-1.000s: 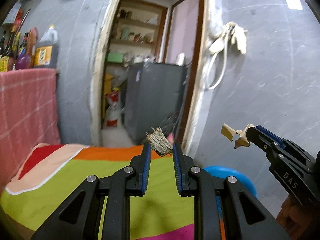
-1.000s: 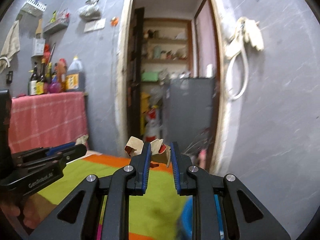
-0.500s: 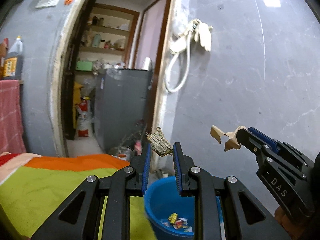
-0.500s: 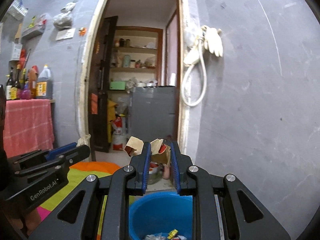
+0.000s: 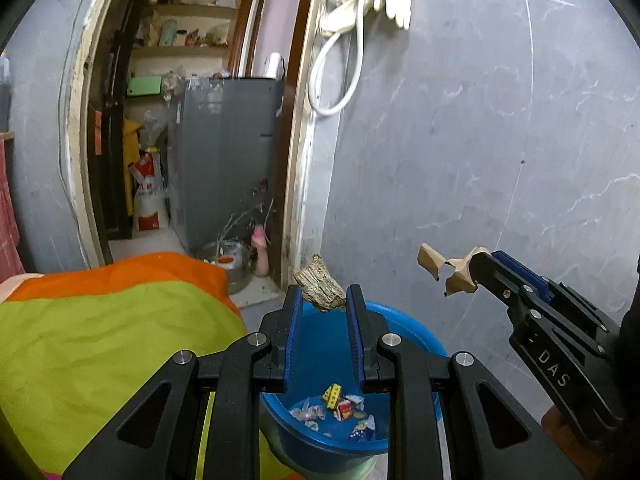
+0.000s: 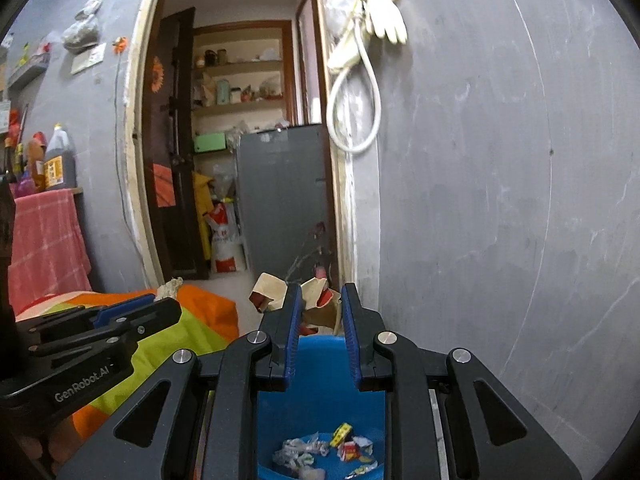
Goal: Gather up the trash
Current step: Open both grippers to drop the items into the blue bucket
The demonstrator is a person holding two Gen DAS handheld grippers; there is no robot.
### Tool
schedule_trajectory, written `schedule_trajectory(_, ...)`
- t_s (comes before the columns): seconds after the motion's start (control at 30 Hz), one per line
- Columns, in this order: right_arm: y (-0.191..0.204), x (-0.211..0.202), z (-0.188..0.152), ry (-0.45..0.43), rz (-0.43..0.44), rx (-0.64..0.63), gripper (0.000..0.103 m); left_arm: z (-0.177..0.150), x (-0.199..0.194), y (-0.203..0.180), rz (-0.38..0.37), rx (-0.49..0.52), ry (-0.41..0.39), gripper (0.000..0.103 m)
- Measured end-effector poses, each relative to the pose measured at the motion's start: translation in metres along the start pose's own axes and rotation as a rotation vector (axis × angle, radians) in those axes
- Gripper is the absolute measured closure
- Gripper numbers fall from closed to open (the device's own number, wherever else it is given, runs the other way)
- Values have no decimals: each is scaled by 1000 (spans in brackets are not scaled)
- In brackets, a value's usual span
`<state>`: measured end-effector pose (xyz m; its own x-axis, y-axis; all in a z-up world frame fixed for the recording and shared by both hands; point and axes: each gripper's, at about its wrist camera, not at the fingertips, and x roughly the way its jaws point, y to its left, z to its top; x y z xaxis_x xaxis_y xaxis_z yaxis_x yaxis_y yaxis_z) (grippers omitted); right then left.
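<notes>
My left gripper (image 5: 320,298) is shut on a rough brown scrap of bark-like trash (image 5: 320,288), held over the near rim of a blue bucket (image 5: 412,330). My right gripper (image 6: 318,294) is shut on a crumpled piece of tan cardboard with red patches (image 6: 312,294), above the same blue bucket (image 6: 320,364). In the left wrist view the right gripper (image 5: 468,270) is at the right with the cardboard (image 5: 444,268) sticking out. Several small wrappers (image 6: 320,452) lie on the bucket's bottom.
A bed with a green and orange cover (image 5: 100,332) lies to the left of the bucket. A grey wall (image 5: 480,140) is right behind it. A doorway (image 5: 192,120) opens onto a storeroom with a grey cabinet (image 5: 224,152).
Both grippers have swung right from over the bed to above the blue bucket, each still holding its piece of trash. The bucket's inside and its wrappers have come into view.
</notes>
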<state>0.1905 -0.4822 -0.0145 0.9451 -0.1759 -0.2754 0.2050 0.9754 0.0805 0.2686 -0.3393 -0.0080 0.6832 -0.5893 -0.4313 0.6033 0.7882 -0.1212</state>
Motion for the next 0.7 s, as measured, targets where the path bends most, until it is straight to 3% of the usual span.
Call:
schedule_trajectory(0.33, -14, 22, -14, 78, -2, 49, 84, -13, 34, 1, -18, 7, 112, 84)
schedule_trajectory(0.7, -23, 36, -24, 132, 0, 97, 75, -21, 50, 9, -22, -39, 195, 81)
